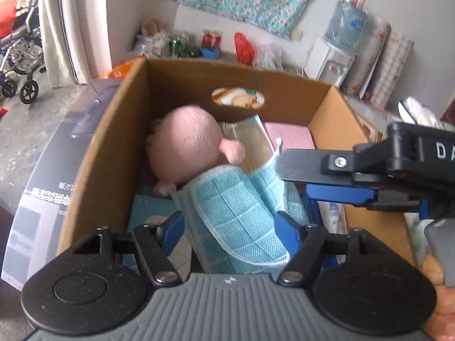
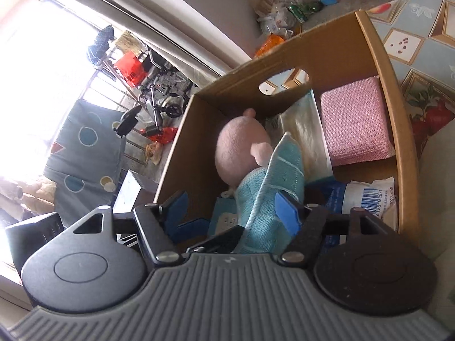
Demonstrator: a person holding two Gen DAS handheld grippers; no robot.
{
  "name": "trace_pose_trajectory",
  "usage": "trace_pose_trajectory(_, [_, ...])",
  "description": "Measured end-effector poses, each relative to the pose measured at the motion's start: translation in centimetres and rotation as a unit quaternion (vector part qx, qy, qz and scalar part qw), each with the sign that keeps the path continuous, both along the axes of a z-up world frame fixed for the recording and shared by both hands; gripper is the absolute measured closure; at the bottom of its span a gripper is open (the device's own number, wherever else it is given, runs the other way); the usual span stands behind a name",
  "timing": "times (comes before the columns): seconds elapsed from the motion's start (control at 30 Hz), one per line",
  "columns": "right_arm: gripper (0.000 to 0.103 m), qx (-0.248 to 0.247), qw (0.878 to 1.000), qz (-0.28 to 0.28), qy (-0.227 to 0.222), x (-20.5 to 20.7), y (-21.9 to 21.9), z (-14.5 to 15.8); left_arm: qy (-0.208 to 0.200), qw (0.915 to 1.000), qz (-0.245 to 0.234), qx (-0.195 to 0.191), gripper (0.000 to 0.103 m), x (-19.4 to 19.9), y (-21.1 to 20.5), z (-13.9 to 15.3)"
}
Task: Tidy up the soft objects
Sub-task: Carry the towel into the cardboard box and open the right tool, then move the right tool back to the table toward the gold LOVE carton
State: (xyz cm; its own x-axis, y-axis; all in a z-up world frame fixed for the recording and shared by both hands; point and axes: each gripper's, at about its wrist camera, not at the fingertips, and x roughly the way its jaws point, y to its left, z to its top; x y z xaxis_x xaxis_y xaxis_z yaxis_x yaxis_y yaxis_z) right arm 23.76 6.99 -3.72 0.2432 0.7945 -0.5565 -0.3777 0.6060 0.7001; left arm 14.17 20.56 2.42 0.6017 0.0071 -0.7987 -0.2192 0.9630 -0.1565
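Two grippers, left (image 1: 230, 221) and right (image 2: 236, 213), jaws apart around the blue cloth (image 1: 241, 213) inside the cardboard box (image 1: 93, 153).

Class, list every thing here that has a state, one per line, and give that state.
Cardboard box: open at the top, partly filled.
Blue cloth: folded, leaning in the box between the left gripper's fingers.
Pink plush toy: lying in the box.
Pink cloth: folded flat.
Left gripper: open.
Right gripper: open.

Matt brown cardboard box (image 1: 119, 130) holds a fuzzy pink plush toy (image 1: 187, 145), a waffle-weave blue cloth (image 1: 233, 213), a textured pink cloth (image 2: 355, 125).
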Motion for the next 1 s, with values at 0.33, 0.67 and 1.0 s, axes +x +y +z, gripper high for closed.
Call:
trace_pose_trajectory(0.33, [0.03,0.056,0.996,0.003,-0.068,-3.8,-6.8,5.8,-0.078,0.9969,0.009,-0.004,0.019,-3.6,-1.4,4.4])
trace_pose_trajectory(0.67, [0.02,0.085,0.974,-0.089,-0.188,-11.5,-22.7,11.2,-0.165,0.9849,-0.044,-0.027,0.011,-8.0,-7.2,6.6])
trace_pose_trajectory(1.0, [0.018,0.02,0.955,-0.225,-0.194,-17.0,-35.6,6.7,-0.2,0.9672,-0.155,-0.028,0.009,-8.9,-17.5,4.4])
